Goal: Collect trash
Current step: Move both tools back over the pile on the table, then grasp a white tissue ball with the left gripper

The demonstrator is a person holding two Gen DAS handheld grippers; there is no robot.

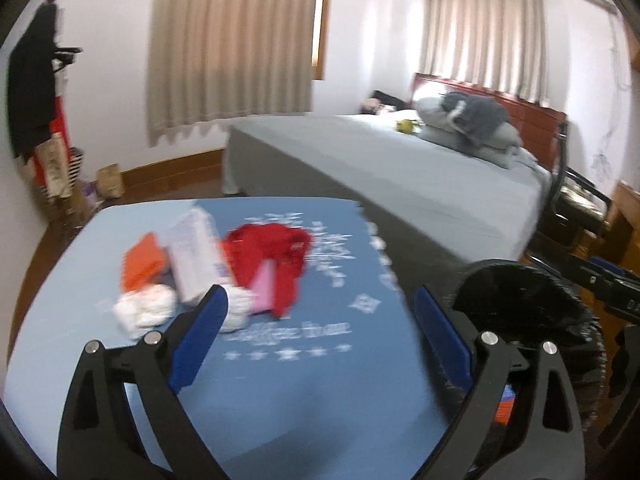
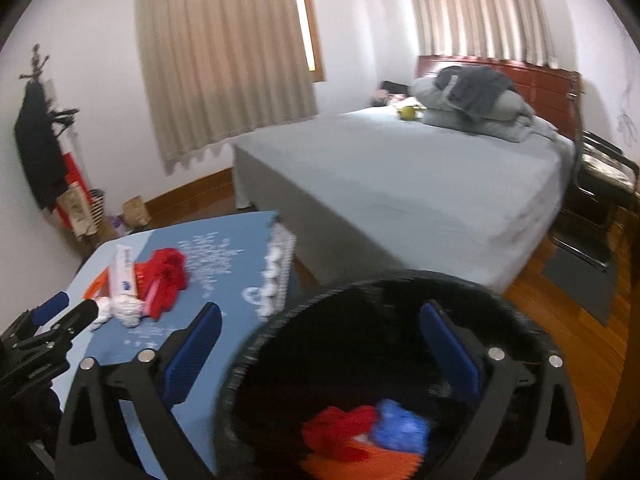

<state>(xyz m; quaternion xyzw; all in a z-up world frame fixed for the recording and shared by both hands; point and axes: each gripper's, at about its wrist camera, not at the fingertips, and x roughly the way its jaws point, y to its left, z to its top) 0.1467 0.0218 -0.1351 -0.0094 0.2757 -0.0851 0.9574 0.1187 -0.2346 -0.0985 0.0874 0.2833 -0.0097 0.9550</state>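
On a blue table (image 1: 280, 380) lies a heap of trash: an orange packet (image 1: 142, 262), a white box (image 1: 194, 252), crumpled red plastic (image 1: 276, 254), a pink piece (image 1: 264, 288) and white tissue wads (image 1: 146, 312). My left gripper (image 1: 318, 330) hovers open above the table, just short of the heap, nothing between its blue pads. A black trash bin (image 2: 400, 360) stands beside the table's right edge, holding red (image 2: 340, 428), blue (image 2: 400, 426) and orange (image 2: 360, 462) scraps. My right gripper (image 2: 324, 344) is open over the bin's mouth. The heap (image 2: 152, 280) shows far left there.
A grey bed (image 2: 420, 184) with folded bedding stands behind the table. White lumps (image 2: 276, 276) line the table's right edge. A coat rack with dark clothes (image 1: 32, 100) and bags fill the left corner. A chair (image 2: 600, 184) and a dark mat (image 2: 580, 280) lie right.
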